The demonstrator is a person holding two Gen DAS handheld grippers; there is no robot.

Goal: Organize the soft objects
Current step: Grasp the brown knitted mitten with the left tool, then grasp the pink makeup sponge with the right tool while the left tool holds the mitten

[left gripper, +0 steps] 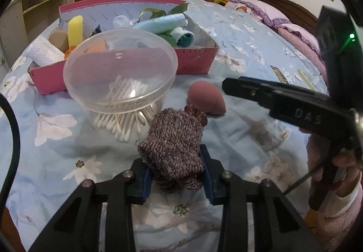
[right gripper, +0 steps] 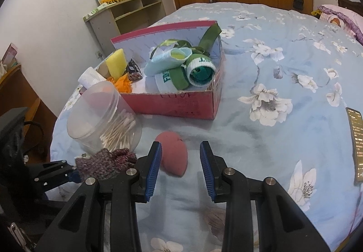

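A mauve knitted piece (left gripper: pixel 172 138) lies on the floral bedspread, and my left gripper (left gripper: pixel 175 157) is shut on its near end, with both blue pads pressing its sides. The right wrist view shows the same knit (right gripper: pixel 102 162) at lower left, in the left gripper (right gripper: pixel 76 173). A pink egg-shaped makeup sponge (right gripper: pixel 174 154) rests on the bed. My right gripper (right gripper: pixel 180 146) stands open around its near end; the sponge lies close to the left pad and clear of the right one. In the left wrist view that sponge (left gripper: pixel 204 99) sits just left of the right gripper (left gripper: pixel 229 87).
A pink cardboard box (right gripper: pixel 181 104) behind holds rolled socks, a yellow sponge, green ribbon and a white roll. A clear jar of cotton swabs (left gripper: pixel 120 84) stands beside the knit. A phone (right gripper: pixel 356 143) lies at the right. Shelves and a wardrobe stand beyond the bed.
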